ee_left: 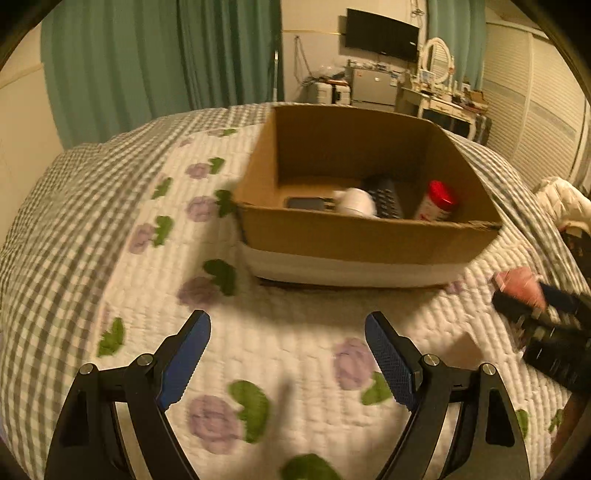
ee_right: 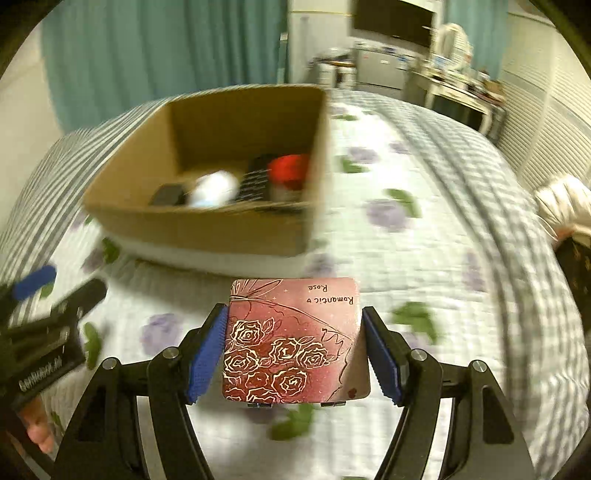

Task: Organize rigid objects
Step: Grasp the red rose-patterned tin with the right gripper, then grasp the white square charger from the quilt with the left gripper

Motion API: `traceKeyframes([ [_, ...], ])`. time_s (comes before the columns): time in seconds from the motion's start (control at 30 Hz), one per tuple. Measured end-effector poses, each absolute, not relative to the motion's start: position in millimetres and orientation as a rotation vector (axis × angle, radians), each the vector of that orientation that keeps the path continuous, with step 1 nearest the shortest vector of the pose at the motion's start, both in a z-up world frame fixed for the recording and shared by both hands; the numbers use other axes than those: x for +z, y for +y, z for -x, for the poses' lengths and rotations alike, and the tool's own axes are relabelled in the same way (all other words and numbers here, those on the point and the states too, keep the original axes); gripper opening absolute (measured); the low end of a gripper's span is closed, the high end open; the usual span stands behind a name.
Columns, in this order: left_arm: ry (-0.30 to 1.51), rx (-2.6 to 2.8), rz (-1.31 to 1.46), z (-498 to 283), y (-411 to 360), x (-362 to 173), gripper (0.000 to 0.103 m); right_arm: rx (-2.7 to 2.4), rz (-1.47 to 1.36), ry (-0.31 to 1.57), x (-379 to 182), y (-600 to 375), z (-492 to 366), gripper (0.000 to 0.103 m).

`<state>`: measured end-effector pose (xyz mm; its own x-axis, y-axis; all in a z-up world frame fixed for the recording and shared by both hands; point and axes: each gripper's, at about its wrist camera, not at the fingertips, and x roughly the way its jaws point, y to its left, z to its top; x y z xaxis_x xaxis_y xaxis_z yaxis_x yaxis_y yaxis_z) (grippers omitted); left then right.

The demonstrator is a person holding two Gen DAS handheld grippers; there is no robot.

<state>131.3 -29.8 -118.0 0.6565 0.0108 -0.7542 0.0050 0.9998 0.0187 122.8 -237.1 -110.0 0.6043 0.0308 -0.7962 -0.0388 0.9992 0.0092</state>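
A brown cardboard box (ee_left: 354,236) stands on the bed ahead; it also shows in the right wrist view (ee_right: 207,229). Inside lie a red-capped bottle (ee_left: 437,201), a white cup (ee_left: 356,201), a dark remote (ee_left: 386,195) and a dark phone (ee_left: 306,203). My right gripper (ee_right: 293,354) is shut on a pink rose-printed tin (ee_right: 291,339) marked "Romantic Rose", held above the quilt short of the box. My left gripper (ee_left: 288,354) is open and empty above the quilt, in front of the box. The right gripper with the tin shows at the right edge (ee_left: 524,295).
A white quilt with purple flowers (ee_left: 258,350) covers the bed, with a grey checked border. Green curtains (ee_left: 147,66), a wall television (ee_left: 380,35) and a cluttered dresser (ee_left: 443,99) stand behind. A white garment (ee_right: 561,203) lies at the bed's right edge.
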Motion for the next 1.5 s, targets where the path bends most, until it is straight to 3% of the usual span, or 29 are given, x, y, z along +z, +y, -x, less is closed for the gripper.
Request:
traceKeyframes([
  [0.2, 0.865, -0.111, -0.037, -125, -75, -127, 0.088, -0.049, 0.017, 0.923, -97, -282, -125, 0.071],
  [0.57, 0.944, -0.31, -0.136, -113, -143, -156, 0.088, -0.091, -0.068, 0.966, -121, -322, -131, 0.071],
  [0.83, 0.972, -0.291, -0.134, -121, -154, -176, 0.087, -0.085, -0.072, 0.974, -127, -325, -131, 0.071],
  [0.97, 0.996, -0.289, -0.11, -128, -158, -186, 0.083, -0.081, -0.072, 0.975, -129, -324, -134, 0.071],
  [1.0, 1.002, -0.288, -0.109, -131, -158, -187, 0.078, -0.08, -0.069, 0.977, -130, -323, -134, 0.071],
  [1.03, 1.006, -0.302, -0.1, -131, -158, -187, 0.065, -0.077, -0.067, 0.978, -130, -322, -134, 0.071],
  [1.5, 0.897, -0.249, -0.073, -121, -126, -138, 0.065, -0.04, -0.084, 0.941, -106, -310, -131, 0.071],
])
